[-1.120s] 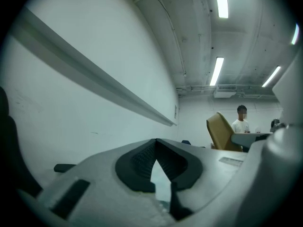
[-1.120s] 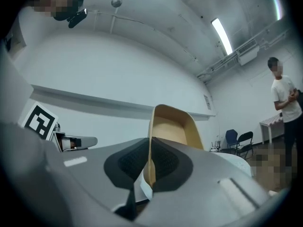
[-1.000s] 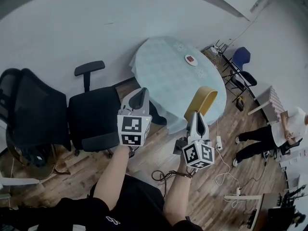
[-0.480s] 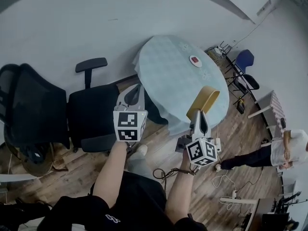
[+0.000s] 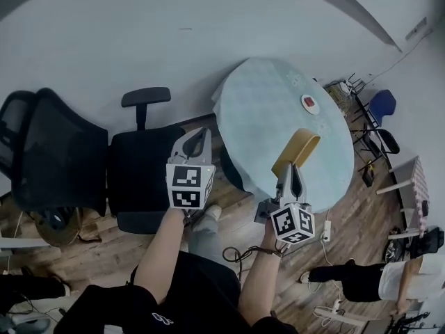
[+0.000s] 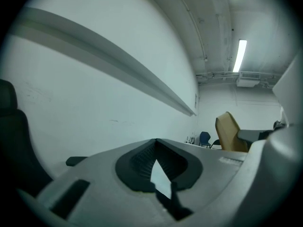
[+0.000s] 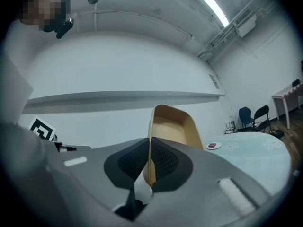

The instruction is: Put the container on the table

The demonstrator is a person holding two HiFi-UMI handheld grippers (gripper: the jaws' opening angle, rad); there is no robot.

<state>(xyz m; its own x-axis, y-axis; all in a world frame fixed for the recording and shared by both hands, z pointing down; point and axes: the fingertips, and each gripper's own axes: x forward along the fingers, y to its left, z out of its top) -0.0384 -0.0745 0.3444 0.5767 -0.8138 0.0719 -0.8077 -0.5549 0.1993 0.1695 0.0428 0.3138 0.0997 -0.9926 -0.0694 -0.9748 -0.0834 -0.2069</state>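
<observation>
Pinching the tan container (image 5: pixel 297 147) by its rim, the right gripper (image 5: pixel 290 171) holds it right of centre, against the round worktop (image 5: pixel 268 113), while the left gripper (image 5: pixel 197 138) has its jaws together, empty.

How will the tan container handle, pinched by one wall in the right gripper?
Probably light: the right gripper holds the container out by one thin wall alone. Seems fairly stiff; its tray shape shows no sag. Shallow and empty, it would likely sit stable on the table.
</observation>
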